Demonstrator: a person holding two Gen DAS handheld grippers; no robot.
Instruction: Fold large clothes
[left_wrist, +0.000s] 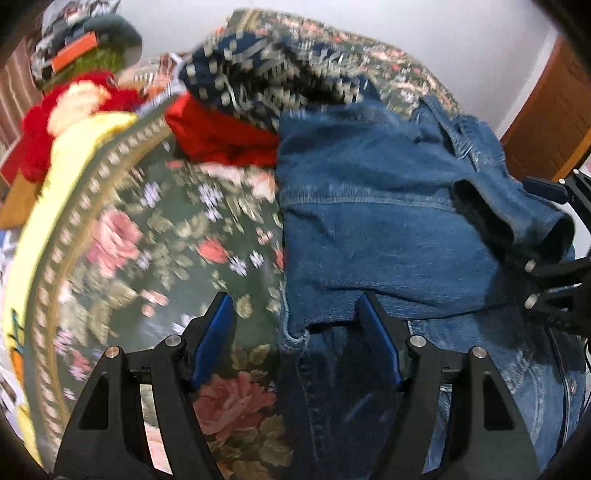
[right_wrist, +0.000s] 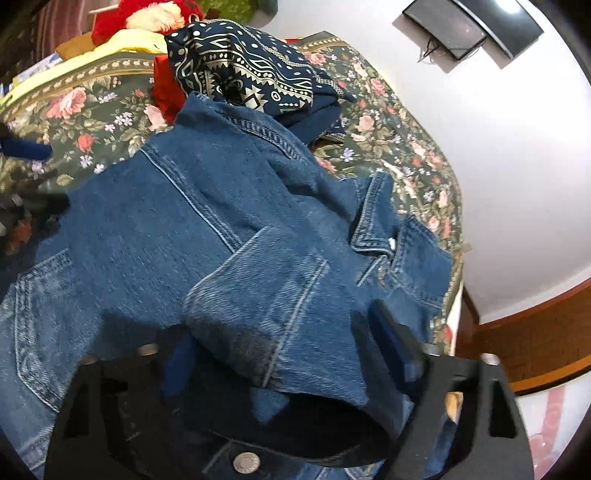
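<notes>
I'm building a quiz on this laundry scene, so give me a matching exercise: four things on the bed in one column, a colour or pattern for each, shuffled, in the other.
Things:
1. jacket
2. bedspread
3. scarf
4. crumpled garment beside the scarf

Descriptions:
A. navy with pale geometric print
B. plain red
C. blue denim
D. dark green with pink roses

Pairs: 1-C, 2-D, 3-A, 4-B

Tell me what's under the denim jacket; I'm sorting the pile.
The denim jacket lies on the floral bedspread, its collar end overlapping a red garment and navy patterned cloth. Anything else beneath is covered.
</notes>
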